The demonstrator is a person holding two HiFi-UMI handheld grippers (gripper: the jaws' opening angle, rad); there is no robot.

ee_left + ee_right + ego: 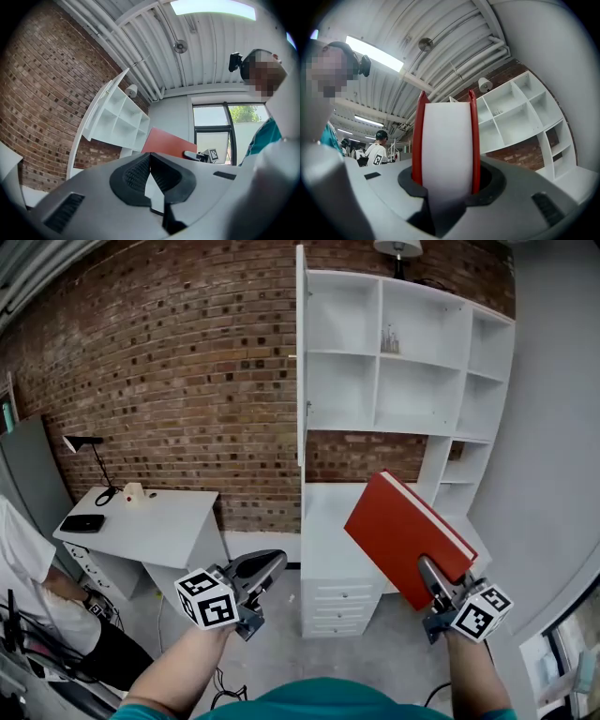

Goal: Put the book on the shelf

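Observation:
A red hardcover book point(405, 535) with white page edges is held tilted in the air by my right gripper point(434, 585), which is shut on its lower edge. In the right gripper view the book point(446, 145) stands upright between the two pads, red covers on each side. My left gripper point(270, 563) hangs lower left of the book, its jaws closed together and empty; its view shows the black pads point(149, 172) meeting. The white shelf unit point(403, 362) stands ahead against the brick wall, with open cubbies and a desk surface point(330, 512) below.
A white desk point(141, 521) at the left carries a black lamp point(92, 460) and a dark flat item point(82, 522). A person in a white shirt point(23, 568) sits at far left. White drawers point(337, 610) sit under the shelf unit. A lamp point(397, 249) tops the shelf.

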